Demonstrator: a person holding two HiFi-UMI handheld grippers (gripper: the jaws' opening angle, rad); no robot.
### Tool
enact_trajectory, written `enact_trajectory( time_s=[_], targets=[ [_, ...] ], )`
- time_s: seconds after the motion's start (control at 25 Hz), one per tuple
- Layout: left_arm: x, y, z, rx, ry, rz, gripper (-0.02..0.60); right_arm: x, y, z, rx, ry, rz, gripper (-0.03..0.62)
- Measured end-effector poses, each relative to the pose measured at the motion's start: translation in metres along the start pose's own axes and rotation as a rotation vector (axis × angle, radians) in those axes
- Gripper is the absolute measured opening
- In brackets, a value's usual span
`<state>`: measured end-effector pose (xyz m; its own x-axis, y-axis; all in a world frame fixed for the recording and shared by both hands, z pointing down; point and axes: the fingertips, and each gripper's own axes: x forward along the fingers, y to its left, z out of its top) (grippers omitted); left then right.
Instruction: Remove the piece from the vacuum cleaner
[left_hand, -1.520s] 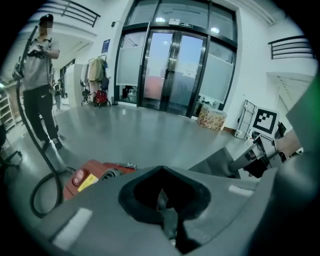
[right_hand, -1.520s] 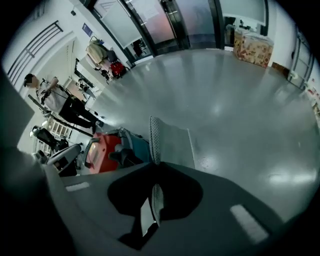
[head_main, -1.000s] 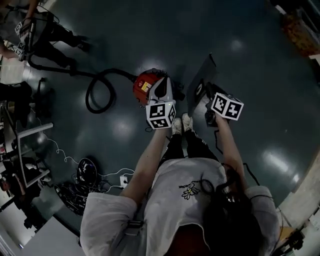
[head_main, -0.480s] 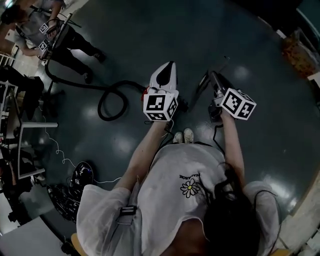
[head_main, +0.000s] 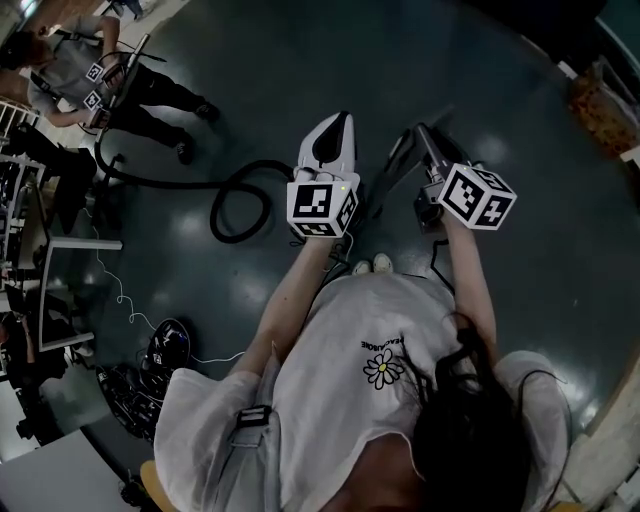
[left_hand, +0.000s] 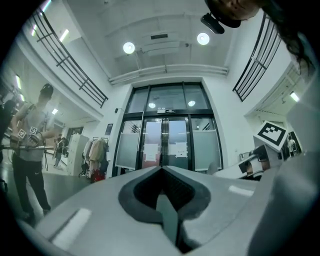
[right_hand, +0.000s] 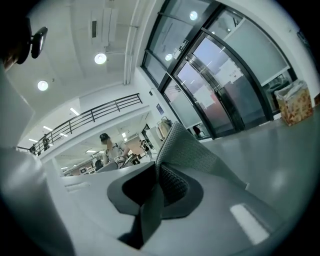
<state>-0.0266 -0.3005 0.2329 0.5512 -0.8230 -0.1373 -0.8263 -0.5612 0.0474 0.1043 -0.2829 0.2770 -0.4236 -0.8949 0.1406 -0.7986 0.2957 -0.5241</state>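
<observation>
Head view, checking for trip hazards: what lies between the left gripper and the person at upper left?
In the head view, the black vacuum hose loops across the floor between the left gripper and that person.

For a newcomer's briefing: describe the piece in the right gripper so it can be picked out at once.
Follow the person's right arm to the right gripper. Clamped between its shut jaws stands the piece, a thin grey sheet rising past the jaw tips. Its dotted mesh texture sets it apart from the smooth jaws beside it.
</observation>
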Motion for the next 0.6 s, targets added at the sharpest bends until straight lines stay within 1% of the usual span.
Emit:
enact_trajectory(
  time_s=[0.2,0.4,0.6],
  targets=[
    [-0.01,0.002,0.004,-0.002,-0.018,0.012,0.002,-0.005,0.01,0.003,-0.033,-0.016,0.004,0.052],
    [-0.006,-0.001,0.009,0.002,-0.03,0.015,0.002,-0.008,0.012,0.015,-0.085,-0.031,-0.005,0.051],
    [-0.011,-0.006,0.014,0.004,-0.042,0.013,0.002,-0.015,0.021,0.021,-0.108,-0.049,0.004,0.051]
  ],
)
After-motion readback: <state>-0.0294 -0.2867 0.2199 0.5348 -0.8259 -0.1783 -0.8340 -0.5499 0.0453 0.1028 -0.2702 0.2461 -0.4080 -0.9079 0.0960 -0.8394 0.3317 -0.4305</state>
